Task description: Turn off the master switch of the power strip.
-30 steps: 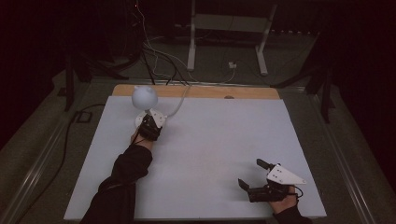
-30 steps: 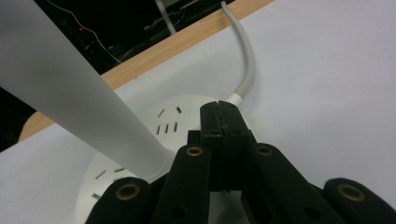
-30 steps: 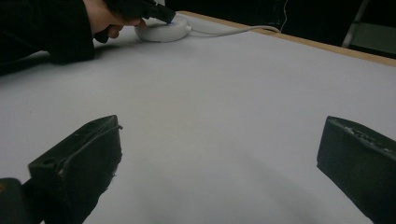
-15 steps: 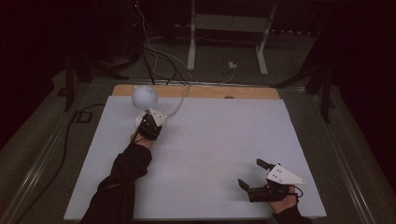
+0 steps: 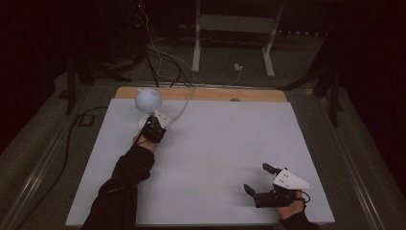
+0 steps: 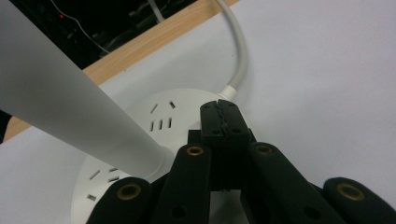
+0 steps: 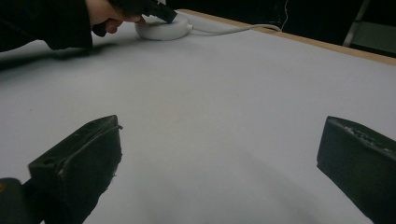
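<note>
A white desk lamp with a round head (image 5: 148,99) stands on its round base (image 6: 154,122) at the table's far left. My left gripper (image 5: 154,128) is shut with nothing between its jaws, and its tips (image 6: 223,114) press down on the top of the base near where the white cable (image 6: 238,51) enters. The lamp's white stem (image 6: 60,98) rises just left of the jaws. My right gripper (image 5: 258,179) rests open near the front right edge of the table, nothing between its fingers (image 7: 84,154).
The white tabletop (image 5: 225,143) has a wooden strip (image 5: 210,94) along its far edge. The lamp cable (image 5: 184,103) runs off the back. Cables and a metal stand (image 5: 230,38) are on the floor beyond.
</note>
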Demonstrator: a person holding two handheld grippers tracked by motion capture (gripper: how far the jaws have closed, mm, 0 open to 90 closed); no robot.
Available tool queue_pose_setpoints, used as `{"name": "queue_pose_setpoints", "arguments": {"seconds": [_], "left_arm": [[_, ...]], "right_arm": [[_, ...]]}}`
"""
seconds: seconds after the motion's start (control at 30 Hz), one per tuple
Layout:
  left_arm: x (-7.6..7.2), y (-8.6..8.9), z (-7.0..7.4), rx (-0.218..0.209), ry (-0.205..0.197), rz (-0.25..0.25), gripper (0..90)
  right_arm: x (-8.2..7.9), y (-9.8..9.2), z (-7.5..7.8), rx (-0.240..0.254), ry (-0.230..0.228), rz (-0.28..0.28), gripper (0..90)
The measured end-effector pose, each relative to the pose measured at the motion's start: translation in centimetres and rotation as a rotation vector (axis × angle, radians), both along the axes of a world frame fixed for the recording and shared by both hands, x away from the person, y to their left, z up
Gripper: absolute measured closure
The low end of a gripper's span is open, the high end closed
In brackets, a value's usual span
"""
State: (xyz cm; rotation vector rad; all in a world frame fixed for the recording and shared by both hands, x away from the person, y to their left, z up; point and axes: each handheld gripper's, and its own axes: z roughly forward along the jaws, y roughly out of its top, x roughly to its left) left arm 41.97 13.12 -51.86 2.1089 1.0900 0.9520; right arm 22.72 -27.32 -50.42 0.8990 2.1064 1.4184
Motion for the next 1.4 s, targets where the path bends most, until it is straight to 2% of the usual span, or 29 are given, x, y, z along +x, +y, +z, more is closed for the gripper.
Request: {"name": "queue_pose_setpoints", "arguments": {"seconds": [0.07, 0.13, 0.27, 0.33, 0.37, 0.47, 0.6, 0.63, 0.83, 0.87, 0.9, 0.93, 1.03, 1.1, 1.4], "left_arm": [[0.1, 0.0, 0.2, 0.001, 0.014, -0.002, 90.0], [0.2, -0.2, 0.2, 0.027, 0.016, -0.01, 90.0], [0.5, -0.1, 0.5, 0.024, 0.051, -0.019, 90.0], [0.7, -0.3, 0.6, 0.051, 0.059, -0.017, 90.0], [0.6, -0.6, 0.5, 0.094, 0.046, -0.029, 90.0], [0.7, -1.0, 0.5, 0.105, 0.043, -0.025, 90.0], [0.7, -0.8, 0.5, 0.083, 0.049, -0.022, 90.0], [0.7, -0.9, 0.6, 0.092, 0.048, -0.021, 90.0], [0.8, -0.8, 0.6, 0.085, 0.051, -0.021, 90.0], [0.6, -0.7, 0.7, 0.071, 0.028, -0.027, 90.0], [0.6, -0.5, 0.8, 0.045, 0.035, -0.038, 90.0], [0.5, -0.4, 0.7, 0.037, 0.027, -0.046, 90.0], [0.0, -0.3, 0.6, 0.033, 0.018, -0.068, 90.0], [-0.2, -0.4, 0.7, 0.046, 0.013, -0.072, 90.0], [-0.6, -0.7, 2.1, 0.019, 0.005, -0.088, 90.0]], "right_arm": [[0.0, 0.0, 0.0, -0.003, -0.003, 0.001, 0.0], [0.0, 0.0, 0.0, -0.003, -0.004, 0.001, 0.0], [0.0, 0.0, 0.0, 0.0, -0.004, 0.0, 0.0], [0.0, 0.0, 0.1, 0.0, -0.005, 0.0, 0.0], [-0.1, 0.0, 0.1, 0.0, -0.006, 0.0, 0.0], [-0.1, -0.1, 0.1, 0.001, -0.006, -0.001, 0.0], [-0.1, -0.1, 0.1, 0.003, -0.006, -0.002, 0.0], [-0.1, -0.1, 0.1, 0.001, -0.005, -0.003, 0.0], [0.0, -0.1, 0.0, -0.001, -0.004, -0.002, 0.0], [0.0, -0.1, 0.0, -0.001, -0.004, -0.003, 0.0], [0.0, -0.1, 0.0, 0.0, -0.003, -0.003, 0.0], [0.0, -0.1, 0.0, 0.0, -0.003, -0.004, 0.0], [0.0, -0.1, 0.0, 0.003, -0.004, -0.003, 0.0], [0.1, -0.2, 0.0, 0.007, -0.002, -0.004, 0.0], [0.0, -0.2, 0.1, 0.004, -0.006, -0.005, 0.0]]}}
